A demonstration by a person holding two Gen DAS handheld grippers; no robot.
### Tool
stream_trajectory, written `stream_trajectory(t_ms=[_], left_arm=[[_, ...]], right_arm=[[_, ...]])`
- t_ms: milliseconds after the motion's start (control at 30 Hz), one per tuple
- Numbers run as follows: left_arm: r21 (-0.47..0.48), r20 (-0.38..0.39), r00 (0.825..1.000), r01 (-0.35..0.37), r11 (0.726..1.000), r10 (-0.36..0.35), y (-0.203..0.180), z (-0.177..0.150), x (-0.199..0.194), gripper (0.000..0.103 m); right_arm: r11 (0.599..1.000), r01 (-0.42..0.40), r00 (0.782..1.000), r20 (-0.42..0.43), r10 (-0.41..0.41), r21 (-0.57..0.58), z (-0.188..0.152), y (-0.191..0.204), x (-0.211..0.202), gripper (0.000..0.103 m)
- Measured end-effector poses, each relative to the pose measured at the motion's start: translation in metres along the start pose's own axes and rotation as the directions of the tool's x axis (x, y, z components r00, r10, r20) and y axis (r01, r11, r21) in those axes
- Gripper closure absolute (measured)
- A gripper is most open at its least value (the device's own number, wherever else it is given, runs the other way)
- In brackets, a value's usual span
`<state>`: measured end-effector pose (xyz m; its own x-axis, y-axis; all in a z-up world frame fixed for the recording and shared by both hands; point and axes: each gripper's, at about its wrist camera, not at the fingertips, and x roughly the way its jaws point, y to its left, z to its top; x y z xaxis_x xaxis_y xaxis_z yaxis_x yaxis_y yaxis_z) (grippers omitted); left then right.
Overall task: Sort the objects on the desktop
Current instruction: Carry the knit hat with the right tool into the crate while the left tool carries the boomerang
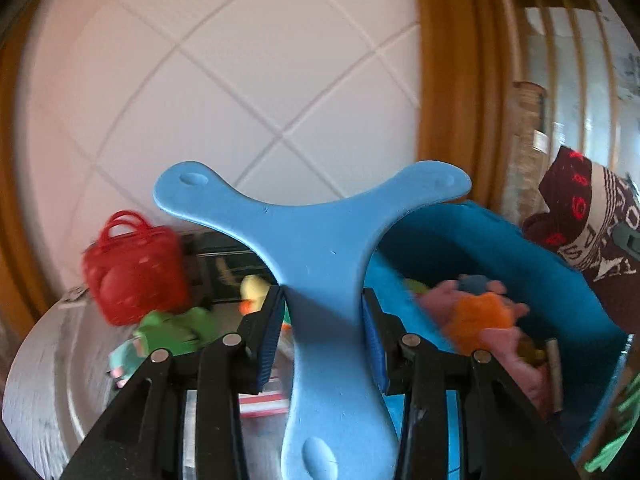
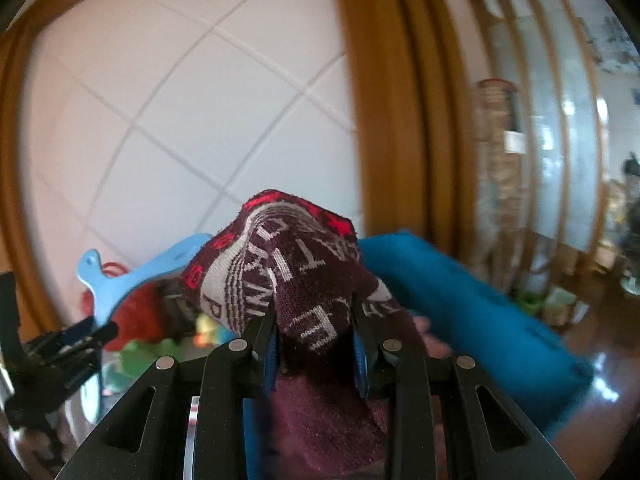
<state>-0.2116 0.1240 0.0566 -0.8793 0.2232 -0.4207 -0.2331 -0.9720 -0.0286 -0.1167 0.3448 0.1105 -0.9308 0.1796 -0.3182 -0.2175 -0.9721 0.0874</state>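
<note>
Blue three-armed toy clamped by the left gripper, stem running near to far, two arms splayed far; right gripper grasps a maroon sock.

— What's behind all this?
— A pale wall scored with crossing diagonal lines, and a wooden door frame right of it.
— Further right?
— A slatted glass partition, with glossy brown floor below.

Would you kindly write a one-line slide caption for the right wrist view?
Right hand-held gripper grips a maroon lettered sock before the blue bin.
</note>
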Motion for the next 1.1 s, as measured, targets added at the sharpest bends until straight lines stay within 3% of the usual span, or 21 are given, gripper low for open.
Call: stream_trajectory(t_ms=[133,367,533,733,867,900,933,967,1000,1033,1100], left_arm=[[0.035,-0.037,0.997,0.075,0.997,-0.073,-0.056,0.008,0.009,0.065],[0.075,-0.11,0.984,0.149,0.986,-0.14,-0.129,0.019,0.023,0.065],[0.108,-0.168,0.975,0.167,0.98,-0.148,-0.159,0.013,0.032,0.065],[0.131,-0.211,0.972,0.137,0.982,-0.108,-0.172,0.01,0.041,0.065],[0.146,-0.229,0.971,0.105,0.984,-0.07,-0.178,0.007,0.047,0.064],[0.151,-0.23,0.971,0.097,0.984,-0.061,-0.18,0.006,0.047,0.061],[0.156,-0.227,0.973,0.087,0.984,-0.05,-0.181,0.006,0.047,0.051],[0.158,-0.221,0.974,0.08,0.984,-0.044,-0.182,0.005,0.046,0.045],[0.159,-0.213,0.976,0.074,0.984,-0.039,-0.182,0.006,0.044,0.032],[0.159,-0.199,0.979,0.07,0.985,-0.038,-0.182,0.006,0.042,0.024],[0.169,-0.182,0.983,0.066,0.983,-0.035,-0.184,0.007,0.039,0.022]], right_arm=[[0.996,0.087,0.996,-0.016,-0.086,0.032,-0.003,-0.053,-0.006,0.075],[0.989,0.143,0.986,-0.087,-0.14,0.028,-0.015,-0.108,0.023,0.075],[0.989,0.147,0.98,-0.138,-0.146,-0.008,-0.024,-0.13,0.037,0.075],[0.989,0.142,0.972,-0.182,-0.149,-0.047,-0.034,-0.144,0.057,0.074],[0.985,0.152,0.969,-0.184,-0.165,-0.082,-0.037,-0.144,0.062,0.068],[0.983,0.157,0.969,-0.178,-0.171,-0.091,-0.037,-0.143,0.062,0.064],[0.983,0.161,0.969,-0.172,-0.175,-0.094,-0.036,-0.144,0.061,0.059],[0.982,0.162,0.97,-0.166,-0.176,-0.094,-0.035,-0.144,0.061,0.044],[0.982,0.161,0.972,-0.158,-0.175,-0.097,-0.035,-0.144,0.06,0.031],[0.981,0.164,0.972,-0.151,-0.178,-0.105,-0.034,-0.143,0.059,0.027],[0.978,0.173,0.972,-0.14,-0.188,-0.116,-0.034,-0.142,0.058,0.022]])
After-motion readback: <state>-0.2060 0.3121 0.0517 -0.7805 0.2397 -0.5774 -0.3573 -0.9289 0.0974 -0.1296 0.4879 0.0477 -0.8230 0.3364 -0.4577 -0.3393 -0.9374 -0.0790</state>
